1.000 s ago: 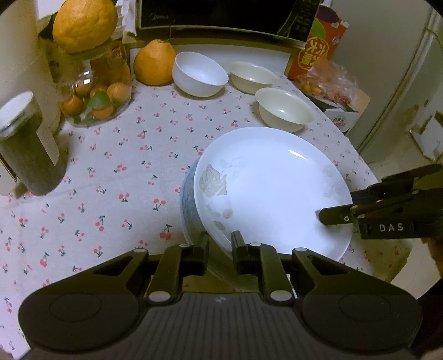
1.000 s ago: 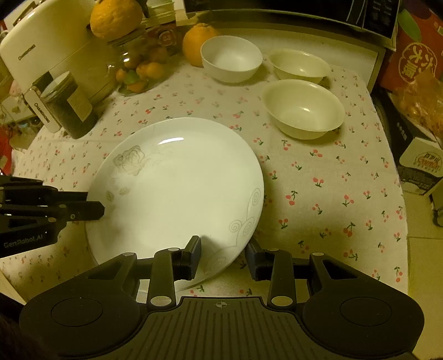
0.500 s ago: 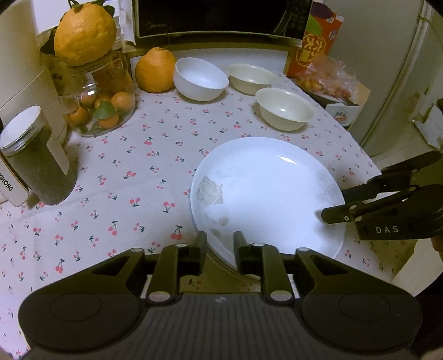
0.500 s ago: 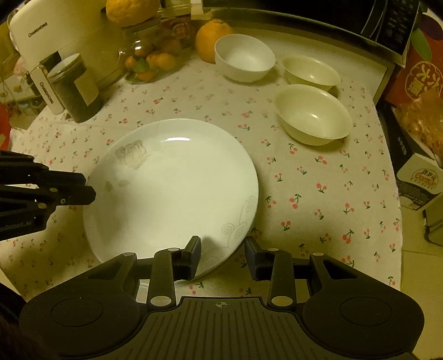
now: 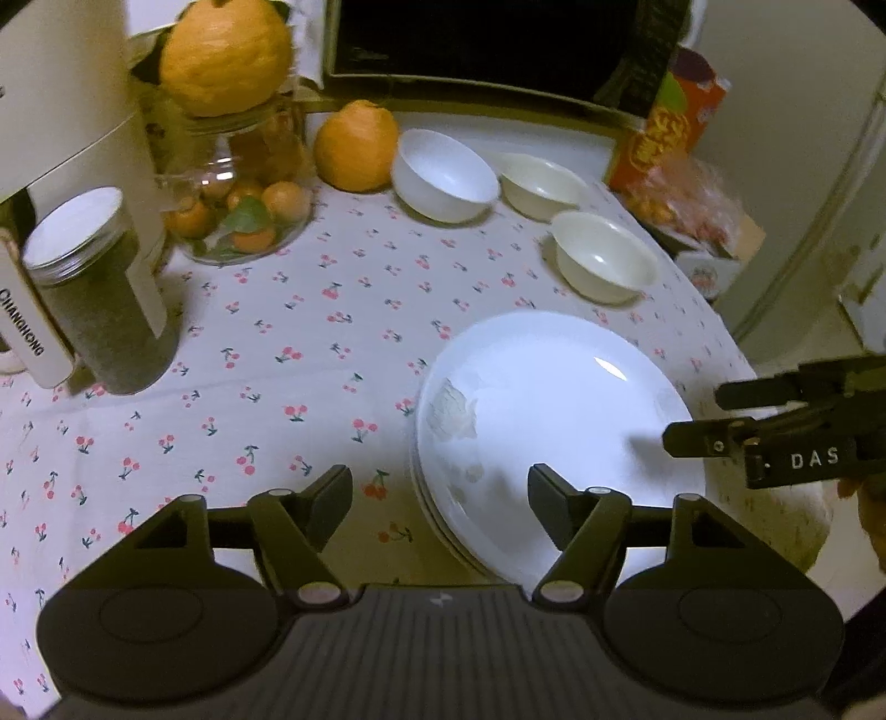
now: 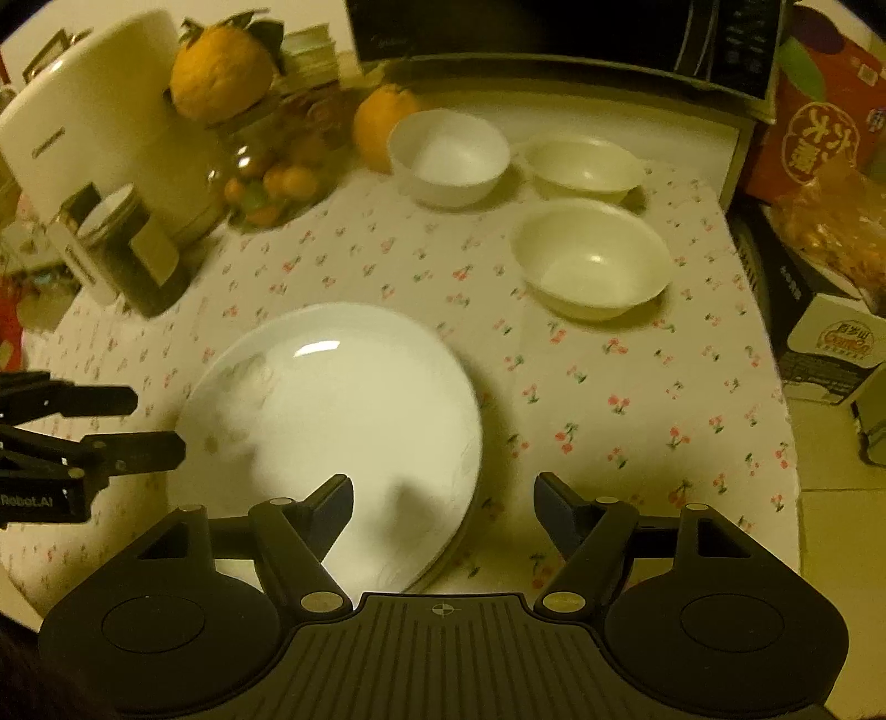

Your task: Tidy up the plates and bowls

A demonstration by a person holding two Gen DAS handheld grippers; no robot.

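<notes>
Plate set on stack, both tools letting go.
Left tool and right tool jaws just opened, clear of plate; back straight off, then bowls.

ahead of me: cherry-print tablecloth, glass jar of small oranges, two large citrus fruits, lidded dark canister, microwave

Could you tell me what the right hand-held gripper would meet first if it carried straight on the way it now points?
Probably the near rim of the plate stack, under the open right hand-held gripper; depth is uncertain, so it could be tablecloth.
</notes>
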